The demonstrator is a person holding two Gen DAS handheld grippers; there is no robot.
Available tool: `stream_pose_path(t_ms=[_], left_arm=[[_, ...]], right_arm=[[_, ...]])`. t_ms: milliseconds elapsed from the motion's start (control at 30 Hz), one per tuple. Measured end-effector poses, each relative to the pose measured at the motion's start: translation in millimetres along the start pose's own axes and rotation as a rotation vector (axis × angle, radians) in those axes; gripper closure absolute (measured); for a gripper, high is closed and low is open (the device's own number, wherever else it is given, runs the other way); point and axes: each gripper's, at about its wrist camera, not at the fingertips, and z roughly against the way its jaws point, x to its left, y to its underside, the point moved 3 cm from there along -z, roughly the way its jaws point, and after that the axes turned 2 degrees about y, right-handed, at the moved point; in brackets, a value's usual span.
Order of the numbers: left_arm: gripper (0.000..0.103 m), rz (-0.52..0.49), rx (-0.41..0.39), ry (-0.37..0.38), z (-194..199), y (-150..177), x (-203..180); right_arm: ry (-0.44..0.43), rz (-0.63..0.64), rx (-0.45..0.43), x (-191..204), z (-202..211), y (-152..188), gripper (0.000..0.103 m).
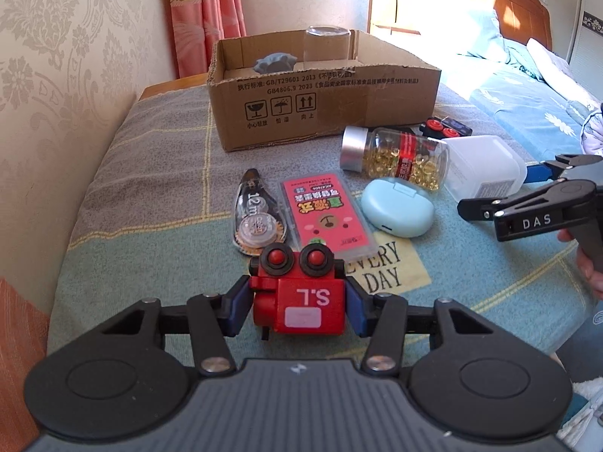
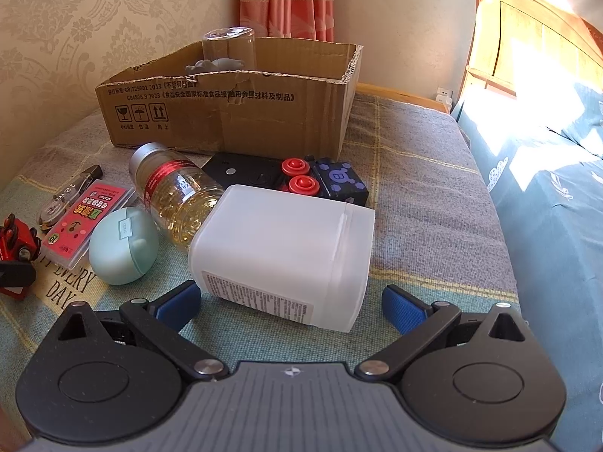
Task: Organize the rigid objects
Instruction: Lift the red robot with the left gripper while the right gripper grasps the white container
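On the patchwork blanket (image 1: 150,173) that covers the bed, the left gripper (image 1: 297,307) has its two blue pads clamped against the sides of a red toy robot (image 1: 301,293) marked "S.L", which has two round red-and-black eyes on top and sits just in front of the camera. Just beyond it lie a correction tape dispenser (image 1: 256,214) and a pink flat case (image 1: 326,216) side by side, with a pale blue oval case (image 1: 397,207) to their right. Behind that a clear bottle of yellow capsules (image 1: 395,158) lies on its side, silver cap pointing left, touching a white plastic jar (image 2: 282,252) that also lies on its side. A black and purple toy block (image 2: 301,182) with red knobs sits behind the two. Farther back stands an open cardboard box (image 1: 320,109) holding an upturned clear glass (image 1: 329,47) and a small grey-blue object (image 1: 273,62). The right gripper (image 2: 292,307) has its jaws spread wide, one blue pad on either side of the near end of the white jar without pressing it; in the left view a hand (image 1: 589,263) grips its handle at the right edge.
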Motion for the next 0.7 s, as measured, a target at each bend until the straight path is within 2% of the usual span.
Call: stream_pose_path(t_ms=[100,200,333,500,600,700], left_arm=[[0.053,0.016,0.01,-0.006,2,8,4],[0.051,0.025,0.0,-0.012,1,9,5],[0.038,0.031,-0.011,-0.009,-3,8,5],[0.032,0.034,-0.015,-0.001,-5,8,7],[0.02,0.04,-0.011,0.001,-6,10,9],[0.015,0.038,-0.014,0.002,-8,11,8]], right_arm=[[0.001,-0.001,0.005,0,0,0,0.0],[0.01,-0.013,0.046,1,-2,-6,0.0],[0.017,-0.031,0.079,3,-5,-16,0.0],[0.068,-0.103,0.12,-7,-11,-20,0.0],[0.077,-0.093,0.121,-18,-8,-13,0.0],[0.065,-0.076,0.118,-24,-5,-10,0.0]])
